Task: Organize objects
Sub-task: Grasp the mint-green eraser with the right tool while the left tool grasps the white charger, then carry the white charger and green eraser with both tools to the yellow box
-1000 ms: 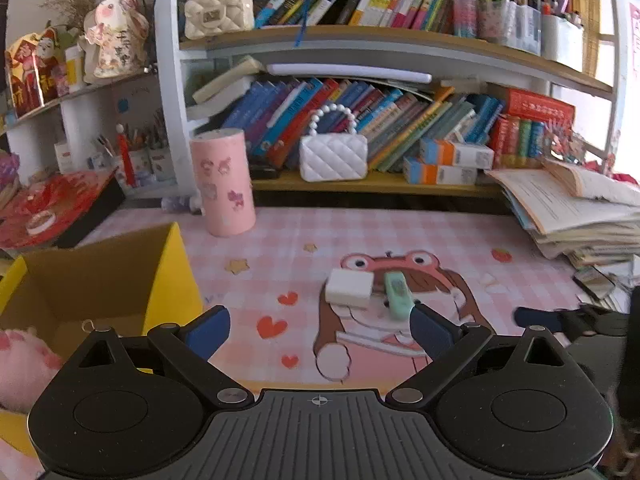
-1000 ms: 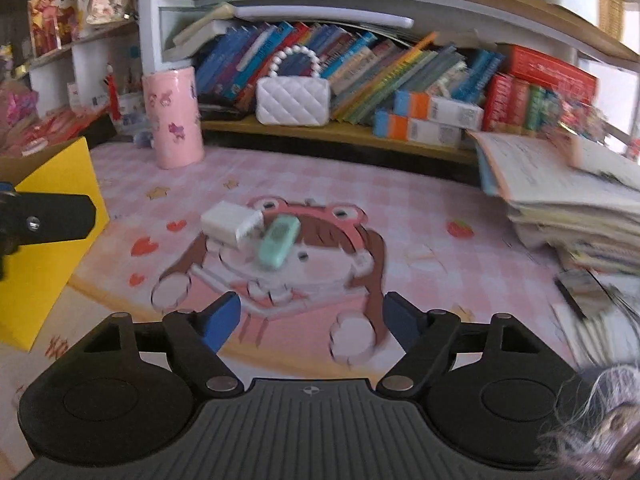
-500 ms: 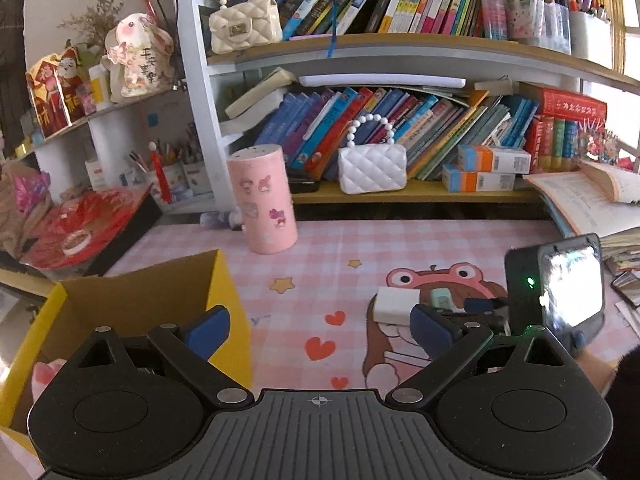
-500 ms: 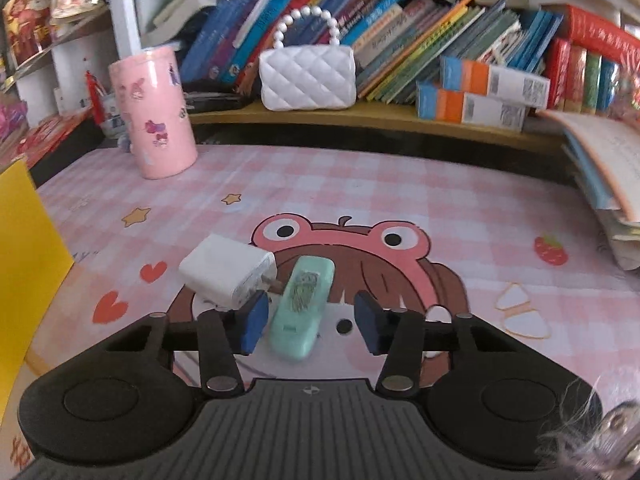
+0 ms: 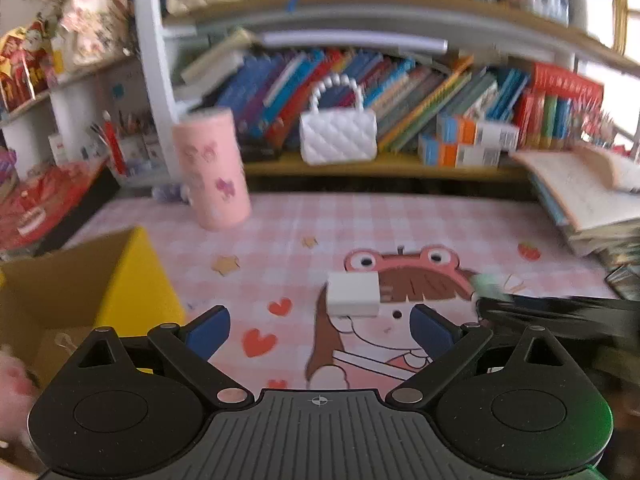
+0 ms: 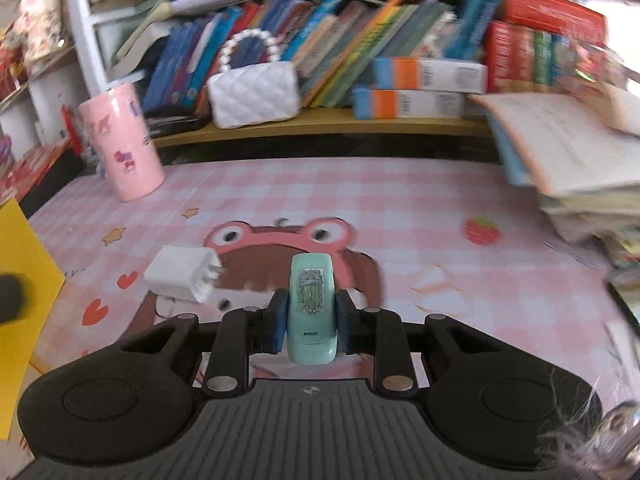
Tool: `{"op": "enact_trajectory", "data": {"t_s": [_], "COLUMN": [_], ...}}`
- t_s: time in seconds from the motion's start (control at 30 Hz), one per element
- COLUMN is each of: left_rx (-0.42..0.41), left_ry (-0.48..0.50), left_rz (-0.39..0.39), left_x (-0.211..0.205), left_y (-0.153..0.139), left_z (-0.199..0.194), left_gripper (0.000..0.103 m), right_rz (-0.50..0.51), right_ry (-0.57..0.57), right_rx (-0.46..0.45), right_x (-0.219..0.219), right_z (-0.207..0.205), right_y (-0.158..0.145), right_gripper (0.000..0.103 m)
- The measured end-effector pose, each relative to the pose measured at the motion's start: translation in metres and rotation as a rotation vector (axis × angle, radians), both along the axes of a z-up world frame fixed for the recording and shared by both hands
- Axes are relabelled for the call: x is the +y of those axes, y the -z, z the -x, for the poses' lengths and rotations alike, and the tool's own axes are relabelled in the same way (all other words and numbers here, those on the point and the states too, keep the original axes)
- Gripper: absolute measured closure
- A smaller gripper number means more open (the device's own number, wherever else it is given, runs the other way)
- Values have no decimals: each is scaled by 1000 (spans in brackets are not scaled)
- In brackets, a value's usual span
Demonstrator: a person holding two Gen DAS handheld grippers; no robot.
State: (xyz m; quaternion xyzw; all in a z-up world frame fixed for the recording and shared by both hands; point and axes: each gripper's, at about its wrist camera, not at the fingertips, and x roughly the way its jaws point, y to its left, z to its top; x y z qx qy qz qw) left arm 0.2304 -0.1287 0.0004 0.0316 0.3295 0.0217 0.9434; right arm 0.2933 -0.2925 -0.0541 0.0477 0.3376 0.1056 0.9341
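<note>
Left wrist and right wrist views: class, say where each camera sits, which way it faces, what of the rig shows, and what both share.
Left wrist: on the left gripper, facing the bookshelf across the pink mat; its open fingers show, with the yellow box at left.
Right wrist: on the right gripper, facing the same shelf; its fingers clamp the mint green device.
Shared: white charger, pink cylinder, white handbag.
</note>
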Motion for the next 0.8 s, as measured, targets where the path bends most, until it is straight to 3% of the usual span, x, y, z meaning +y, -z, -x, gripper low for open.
{"op": "enact_trajectory", "data": {"t_s": [0.27,0.47,0.6,0.8], "left_rx": [27,41,72,70], "left_ry": [11,25,45,43], "left_rz": [34,-13,-36,13], "left_x": [-18,-27,-31,-23], "left_y": [45,69,78,68], "left_z": [-58,-89,-102,-87], "left_gripper": [8,21,37,38], "right_rz": [12,57,56,62], "right_ry": [-4,-52,-52,-32], "right_rx": [20,12,28,40], "right_x": [-37,-43,-45,-45], "right_z": [56,87,96,105], "right_y": [-9,-8,-7,-9], "right_gripper": [80,80,80,80]}}
